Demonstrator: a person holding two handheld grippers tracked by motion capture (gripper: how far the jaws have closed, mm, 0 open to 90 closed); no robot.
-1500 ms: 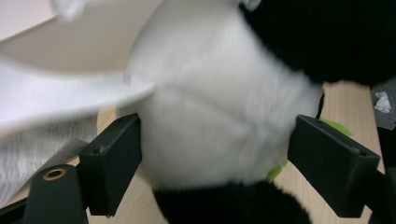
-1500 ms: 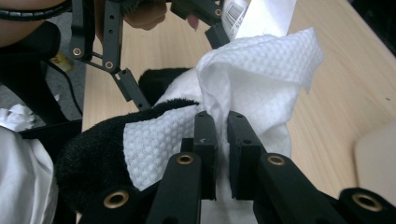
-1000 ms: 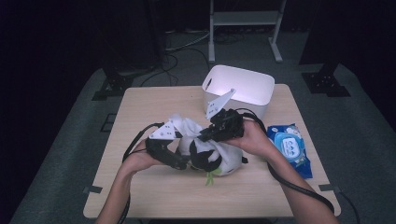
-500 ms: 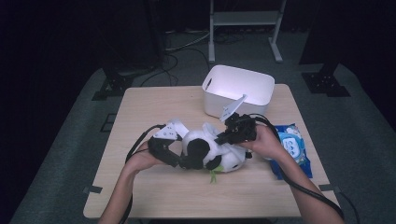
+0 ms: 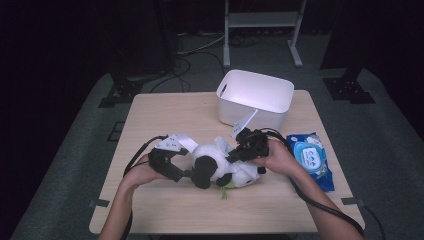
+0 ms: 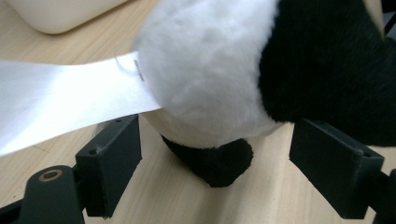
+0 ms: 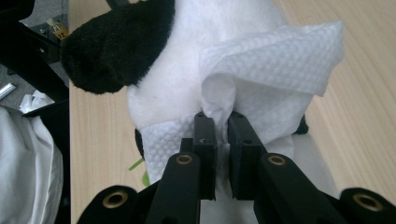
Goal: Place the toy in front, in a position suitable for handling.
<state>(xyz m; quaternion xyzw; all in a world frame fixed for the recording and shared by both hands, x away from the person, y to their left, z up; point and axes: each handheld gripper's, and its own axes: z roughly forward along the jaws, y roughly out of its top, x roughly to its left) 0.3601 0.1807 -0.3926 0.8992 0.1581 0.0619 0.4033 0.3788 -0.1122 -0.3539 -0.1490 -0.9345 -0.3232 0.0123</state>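
1. Panda plush toy [image 5: 222, 169] lies on its side on the wooden table [image 5: 165, 120], at the lower centre of the high view, between the person's two hands.
2. Compared with a second ago, the toy and both hands have come down: it was held higher and nearer the white bin [image 5: 255, 97], and now it sits lower in the frame, resting on the tabletop.
3. Wet wipe [image 7: 275, 70] is pinched in the right gripper [image 7: 217, 119], whose jaws are closed tight on a fold of it; the sheet is draped against the toy's white body, at the centre of the right gripper view.
4. Left gripper [image 6: 215, 154] has its jaws spread to either side of the toy's rear. The pads stand apart from the fur, so it brackets the toy rather than clamps it. A white fabric label [image 6: 65, 102] sticks out toward the left of that view.
5. My reading: lowering the toy onto the table gives it support, so wiping can go on with firmer pressure.
6. Blue wipes pack [image 5: 311, 157] lies at the right of the high view, just beside the right hand.
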